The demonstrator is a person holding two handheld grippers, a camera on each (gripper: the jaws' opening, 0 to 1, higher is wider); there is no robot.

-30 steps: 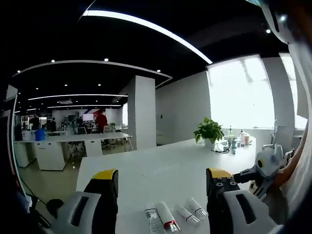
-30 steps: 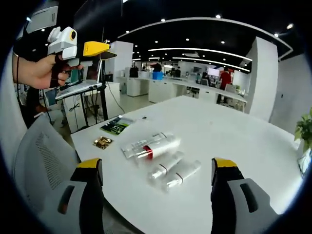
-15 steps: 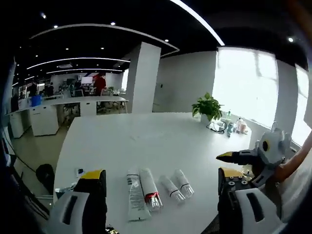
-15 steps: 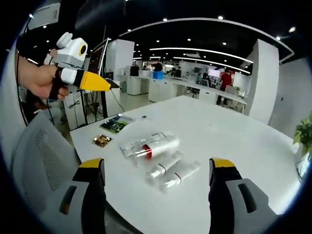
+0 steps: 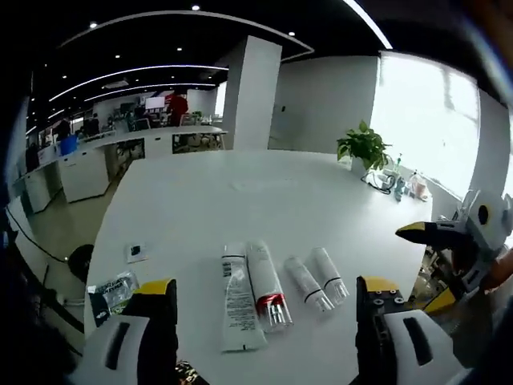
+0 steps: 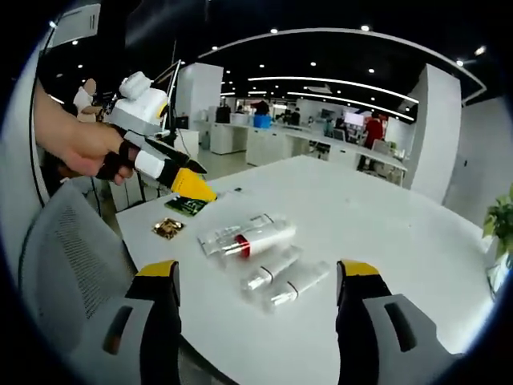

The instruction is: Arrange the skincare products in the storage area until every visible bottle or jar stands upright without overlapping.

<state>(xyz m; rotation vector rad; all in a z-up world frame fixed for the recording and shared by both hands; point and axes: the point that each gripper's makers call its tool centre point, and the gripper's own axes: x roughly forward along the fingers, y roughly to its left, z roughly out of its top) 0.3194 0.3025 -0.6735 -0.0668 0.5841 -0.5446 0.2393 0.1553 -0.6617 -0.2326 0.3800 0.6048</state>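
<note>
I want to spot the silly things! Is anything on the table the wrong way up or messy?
Yes. All four skincare items lie flat on the white table instead of standing: the flat white tube, the red-banded white tube touching it, and two small clear bottles side by side.

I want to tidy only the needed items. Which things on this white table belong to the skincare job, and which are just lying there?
Belonging to the job, all lying flat:
- flat white tube
- red-banded tube
- two small clear bottles and

Just lying about:
- dark printed packet
- small gold wrapper
- small card
- potted plant
</note>
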